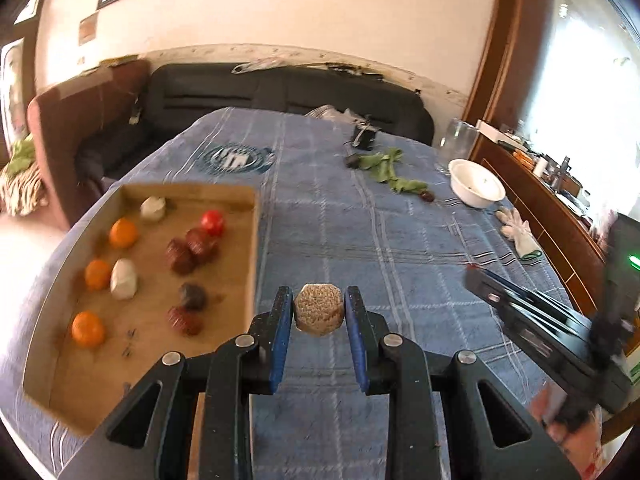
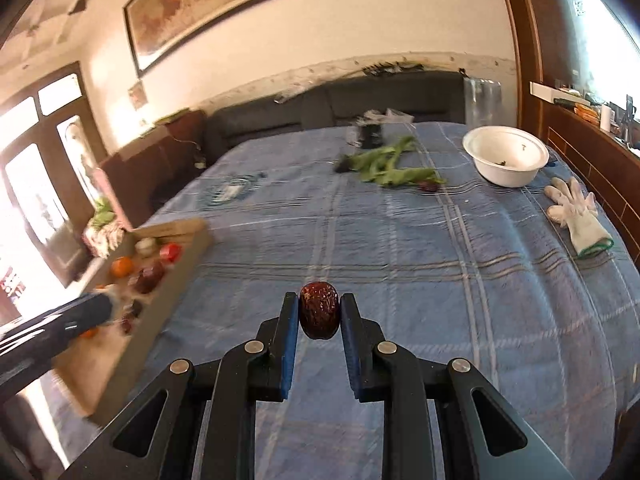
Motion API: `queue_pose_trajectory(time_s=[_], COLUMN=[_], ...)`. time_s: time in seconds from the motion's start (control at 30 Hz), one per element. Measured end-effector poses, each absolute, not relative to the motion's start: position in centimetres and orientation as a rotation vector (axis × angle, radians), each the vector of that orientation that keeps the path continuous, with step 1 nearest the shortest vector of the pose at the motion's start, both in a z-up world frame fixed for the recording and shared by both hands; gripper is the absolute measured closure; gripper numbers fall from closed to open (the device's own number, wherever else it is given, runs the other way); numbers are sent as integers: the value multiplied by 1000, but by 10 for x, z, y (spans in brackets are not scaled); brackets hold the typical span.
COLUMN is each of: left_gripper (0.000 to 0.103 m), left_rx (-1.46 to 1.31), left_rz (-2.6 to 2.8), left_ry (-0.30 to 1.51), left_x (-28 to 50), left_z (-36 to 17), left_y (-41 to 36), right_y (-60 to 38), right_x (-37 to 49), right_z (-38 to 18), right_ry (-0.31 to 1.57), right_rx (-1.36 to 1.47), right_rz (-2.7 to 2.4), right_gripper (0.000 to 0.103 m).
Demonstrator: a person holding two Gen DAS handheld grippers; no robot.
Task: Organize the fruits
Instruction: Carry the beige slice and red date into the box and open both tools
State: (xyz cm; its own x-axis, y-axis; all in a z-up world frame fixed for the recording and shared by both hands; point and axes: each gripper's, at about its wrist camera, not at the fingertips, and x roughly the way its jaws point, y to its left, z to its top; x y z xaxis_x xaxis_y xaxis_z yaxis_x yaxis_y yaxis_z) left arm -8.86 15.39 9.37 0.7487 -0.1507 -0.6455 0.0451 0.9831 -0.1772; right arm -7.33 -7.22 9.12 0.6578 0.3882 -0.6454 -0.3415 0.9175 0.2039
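Honestly, I worry most about my right gripper point(image 2: 319, 316): its fingers pinch the glossy dark-red wrinkled date point(image 2: 319, 315) only at the tips (it could roll out). My left gripper point(image 1: 319, 311) clamps a beige bumpy ball-shaped fruit point(image 1: 319, 312) beside the shallow cardboard tray point(image 1: 256, 240).

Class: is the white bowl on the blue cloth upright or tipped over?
Upright. The white bowl sits on its base with the open rim facing up, and its inside, holding a few dark specks, shows in both views.
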Motion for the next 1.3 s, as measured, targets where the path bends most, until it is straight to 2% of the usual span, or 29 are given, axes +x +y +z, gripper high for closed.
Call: queue_pose_trajectory(time_s=[0.2, 0.37, 1.3], left_gripper=[77, 77, 77], left_rx=[-106, -87, -119], left_rz=[-31, -5, 131], left_ry=[725, 705, 659], left_x=[-97, -104, -126], left_z=[81, 80, 76], left_y=[158, 166, 238], right_y=[-59, -37, 38], right_x=[-113, -122, -142], right_z=[97, 97, 89], right_ry=[721, 721, 762], right_rx=[129, 57, -79], right_rz=[447, 459, 581], right_gripper=[80, 80, 80])
